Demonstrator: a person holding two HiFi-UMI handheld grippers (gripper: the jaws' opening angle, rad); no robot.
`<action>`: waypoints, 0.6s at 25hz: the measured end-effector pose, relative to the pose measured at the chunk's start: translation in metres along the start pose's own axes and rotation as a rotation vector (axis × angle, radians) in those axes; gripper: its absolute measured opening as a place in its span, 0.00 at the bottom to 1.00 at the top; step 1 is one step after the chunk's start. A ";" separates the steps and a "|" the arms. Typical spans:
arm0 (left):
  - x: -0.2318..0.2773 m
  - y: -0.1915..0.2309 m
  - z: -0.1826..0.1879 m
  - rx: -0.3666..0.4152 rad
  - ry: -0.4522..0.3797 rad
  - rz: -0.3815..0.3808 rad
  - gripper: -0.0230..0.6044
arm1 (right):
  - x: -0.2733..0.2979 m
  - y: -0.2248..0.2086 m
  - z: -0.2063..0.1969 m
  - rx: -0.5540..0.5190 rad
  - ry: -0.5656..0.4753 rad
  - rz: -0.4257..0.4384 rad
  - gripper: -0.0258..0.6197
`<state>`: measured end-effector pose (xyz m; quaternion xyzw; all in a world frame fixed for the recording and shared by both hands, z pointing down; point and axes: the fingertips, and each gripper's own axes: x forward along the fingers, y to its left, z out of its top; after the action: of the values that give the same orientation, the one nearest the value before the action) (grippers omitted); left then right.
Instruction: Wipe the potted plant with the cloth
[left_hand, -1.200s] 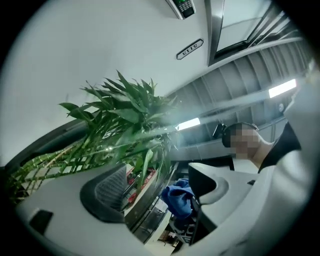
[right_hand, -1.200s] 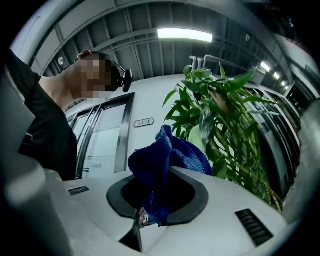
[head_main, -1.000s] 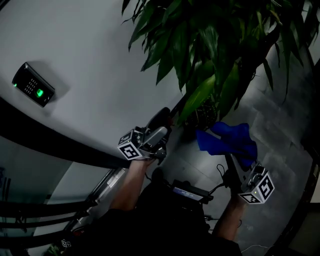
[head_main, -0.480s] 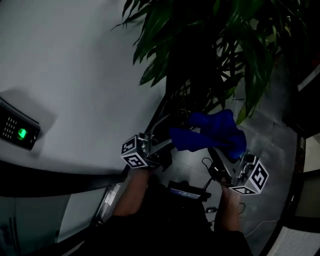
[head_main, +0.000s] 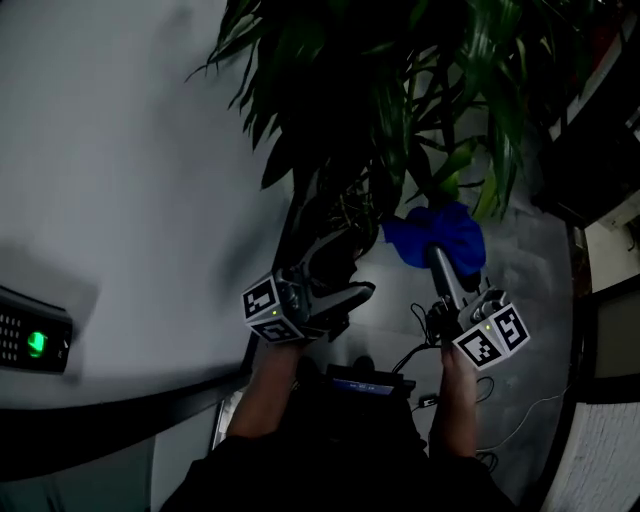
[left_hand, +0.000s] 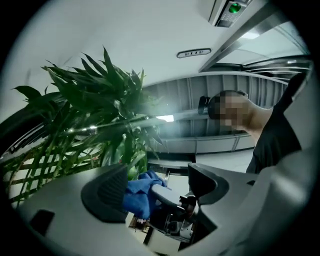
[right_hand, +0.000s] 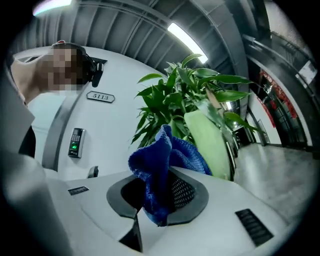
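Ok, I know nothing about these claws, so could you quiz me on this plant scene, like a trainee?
1. True or false: the left claw stands open, gripping nothing.
2. What pinches the blue woven cloth? A) the left claw B) the right claw C) a bare hand
3. Fill in: the light on the small dark wall-mounted keypad glows ____.

Key: 1 true; 2 B; 3 green.
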<state>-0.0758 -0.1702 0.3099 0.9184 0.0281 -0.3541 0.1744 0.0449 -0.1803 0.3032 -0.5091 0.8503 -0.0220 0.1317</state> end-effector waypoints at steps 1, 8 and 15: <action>0.009 0.000 -0.004 0.013 0.021 -0.005 0.64 | -0.005 -0.007 0.000 -0.002 -0.003 -0.022 0.18; 0.084 0.029 -0.020 0.315 0.130 0.154 0.65 | -0.022 -0.047 0.011 -0.015 -0.029 -0.067 0.18; 0.134 0.067 -0.018 0.466 0.191 0.283 0.65 | -0.032 -0.063 0.022 0.011 -0.055 0.027 0.18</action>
<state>0.0472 -0.2368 0.2541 0.9577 -0.1660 -0.2350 0.0028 0.1189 -0.1812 0.2997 -0.4972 0.8531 -0.0110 0.1580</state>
